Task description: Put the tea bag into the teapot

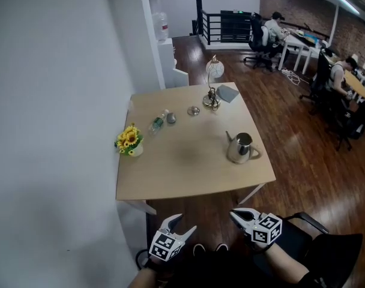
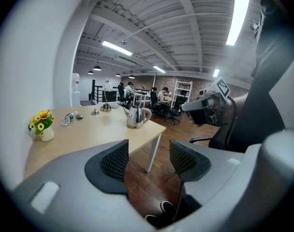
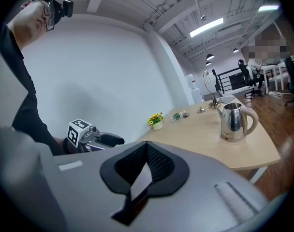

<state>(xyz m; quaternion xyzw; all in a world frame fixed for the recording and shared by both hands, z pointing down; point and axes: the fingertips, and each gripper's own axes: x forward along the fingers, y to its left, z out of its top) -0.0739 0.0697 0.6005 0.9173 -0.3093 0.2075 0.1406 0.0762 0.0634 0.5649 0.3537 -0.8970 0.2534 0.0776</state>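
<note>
A steel teapot (image 1: pixel 239 147) stands without its lid on the right part of the light wooden table (image 1: pixel 188 167). It also shows in the left gripper view (image 2: pixel 135 116) and the right gripper view (image 3: pixel 233 122). A small grey thing (image 1: pixel 171 118) lies by a little bottle (image 1: pixel 156 123); whether it is the tea bag I cannot tell. My left gripper (image 1: pixel 182 224) hangs below the table's front edge, open and empty (image 2: pixel 147 161). My right gripper (image 1: pixel 241 216) is beside it, level with it, shut on nothing (image 3: pixel 147 146).
A pot of yellow flowers (image 1: pixel 129 140) stands at the table's left edge by the white wall. A round metal lid (image 1: pixel 194 110), a lamp (image 1: pixel 213 83) and a grey pad (image 1: pixel 228 92) are at the back. A black chair (image 1: pixel 314 239) is at my right. People sit at desks far right.
</note>
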